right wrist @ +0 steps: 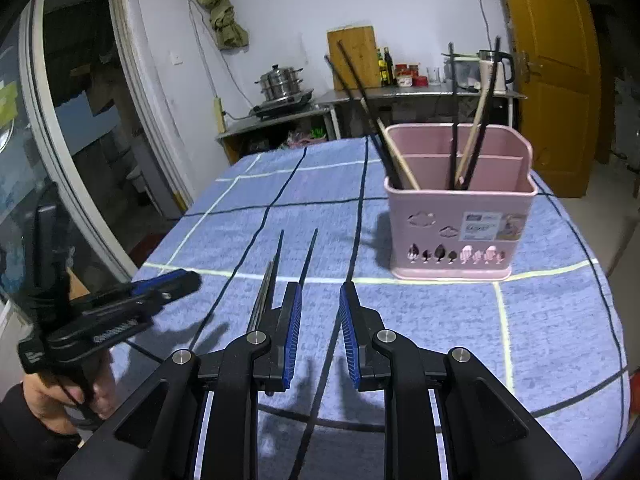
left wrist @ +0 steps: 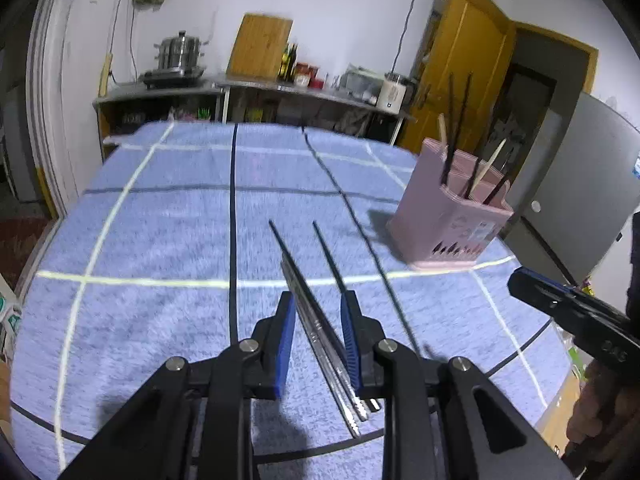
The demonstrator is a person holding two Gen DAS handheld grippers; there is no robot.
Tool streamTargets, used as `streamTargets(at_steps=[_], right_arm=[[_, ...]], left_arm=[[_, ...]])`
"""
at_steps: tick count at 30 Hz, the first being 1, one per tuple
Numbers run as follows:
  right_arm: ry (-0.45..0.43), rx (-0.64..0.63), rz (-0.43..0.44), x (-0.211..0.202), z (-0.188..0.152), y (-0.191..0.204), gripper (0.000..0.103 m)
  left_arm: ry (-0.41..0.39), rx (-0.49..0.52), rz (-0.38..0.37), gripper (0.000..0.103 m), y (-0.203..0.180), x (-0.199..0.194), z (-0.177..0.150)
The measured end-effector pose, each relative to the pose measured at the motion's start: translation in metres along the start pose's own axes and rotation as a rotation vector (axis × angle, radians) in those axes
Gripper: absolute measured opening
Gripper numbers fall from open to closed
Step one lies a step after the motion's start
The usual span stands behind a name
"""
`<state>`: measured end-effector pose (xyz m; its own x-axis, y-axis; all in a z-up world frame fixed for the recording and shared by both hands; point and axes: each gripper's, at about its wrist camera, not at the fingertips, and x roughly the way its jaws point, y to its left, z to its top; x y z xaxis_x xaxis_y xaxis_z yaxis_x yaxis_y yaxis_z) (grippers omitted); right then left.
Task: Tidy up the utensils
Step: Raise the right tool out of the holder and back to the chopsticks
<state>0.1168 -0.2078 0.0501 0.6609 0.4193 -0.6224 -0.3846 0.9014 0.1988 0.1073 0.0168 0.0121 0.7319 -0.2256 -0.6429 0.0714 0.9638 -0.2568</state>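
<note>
At the bottom centre of the left wrist view, the left tool (left wrist: 318,320) stood apart around silver chopsticks (left wrist: 320,332) on the blue checked surface (left wrist: 160,220). The right tool (right wrist: 320,312) gaped empty (a black chopstick (right wrist: 308,260) below it). The pink holder (right wrist: 456,216) stood at right.

A steel steamer pot (left wrist: 181,53) and wooden cutting board (left wrist: 259,45) sit on the counter (left wrist: 256,87).
</note>
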Motion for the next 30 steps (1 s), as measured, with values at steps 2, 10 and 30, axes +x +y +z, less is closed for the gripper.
streamTargets(at_steps=[2,10,30], right_arm=[[0.018,-0.003,0.007,0.009,-0.002,0.001,0.020],[0.066,-0.002,0.020,0.031,-0.007,-0.002,0.020],[0.095,0.014,0.039,0.052,-0.009,-0.009,0.020]], left_arm=[[0.026,-0.007,0.003,0.024,0.002,0.012,-0.003],[0.099,-0.042,0.031,0.025,0.009,0.056,-0.008],[0.139,0.037,0.159,0.014,0.004,0.086,-0.009]])
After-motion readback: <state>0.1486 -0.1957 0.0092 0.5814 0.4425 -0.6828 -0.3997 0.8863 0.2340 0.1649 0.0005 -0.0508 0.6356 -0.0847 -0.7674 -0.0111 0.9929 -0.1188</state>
